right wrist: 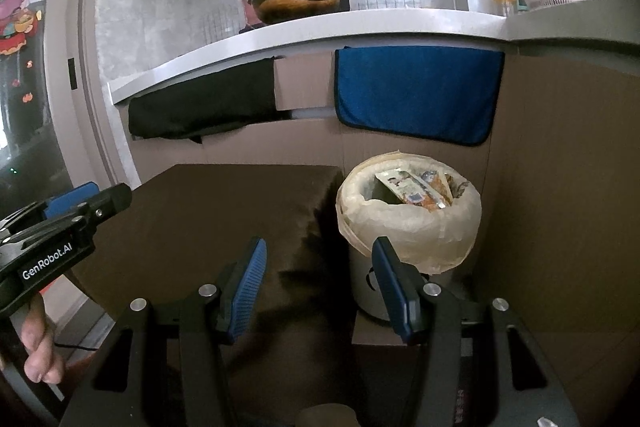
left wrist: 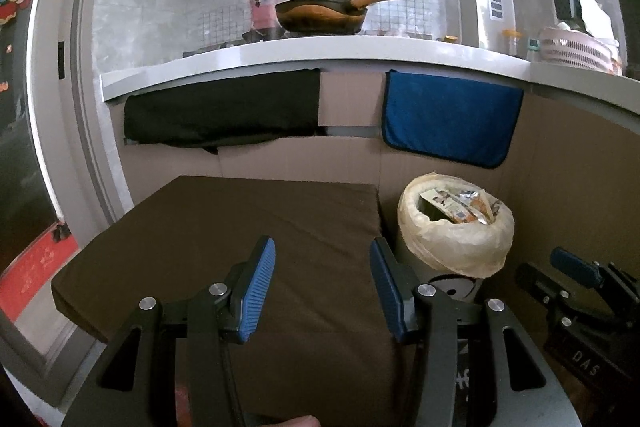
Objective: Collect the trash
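Two grippers: left gripper (left wrist: 322,285) and right gripper (right wrist: 318,285), both with fingers apart, nothing between them
Bin (right wrist: 408,223): bag-lined, on the floor just right of the brown cushion (left wrist: 224,227)
Trash (right wrist: 416,189): wrappers poking out of the bin's top
Counter (left wrist: 320,53): wok (left wrist: 320,17) up there

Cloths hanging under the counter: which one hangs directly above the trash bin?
The blue cloth. It hangs right above the lined trash bin; the black cloth hangs further left, above the brown cushion.
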